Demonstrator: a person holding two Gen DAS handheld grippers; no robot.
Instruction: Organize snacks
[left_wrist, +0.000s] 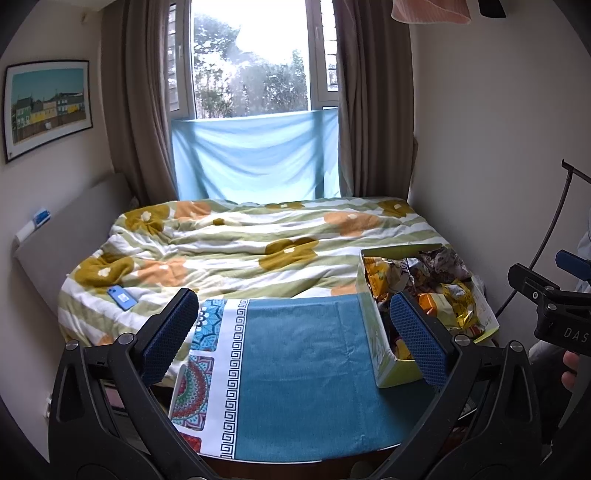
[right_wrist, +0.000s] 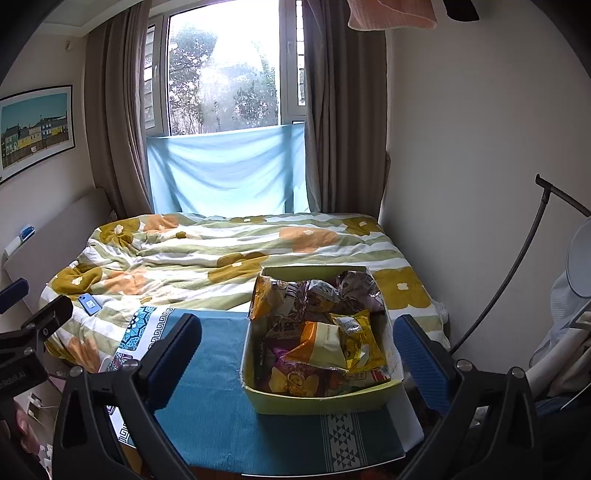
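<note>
A green cardboard box (right_wrist: 317, 402) full of snack bags (right_wrist: 332, 343) stands on a teal cloth (right_wrist: 214, 413) on a small table. In the left wrist view the box (left_wrist: 373, 332) sits at the right of the cloth (left_wrist: 303, 369). My left gripper (left_wrist: 295, 332) is open and empty above the cloth, left of the box. My right gripper (right_wrist: 299, 358) is open and empty, its jaws wide on either side of the box, held a little short of it. The right gripper also shows in the left wrist view (left_wrist: 554, 299), and the left gripper at the left edge of the right wrist view (right_wrist: 33, 332).
A bed with a flowered quilt (left_wrist: 240, 251) lies beyond the table, with a blue phone (left_wrist: 122, 297) on its left side. A window with brown curtains (left_wrist: 129, 110) and a wall stand behind. A black lamp stand (right_wrist: 517, 277) and chair are at the right.
</note>
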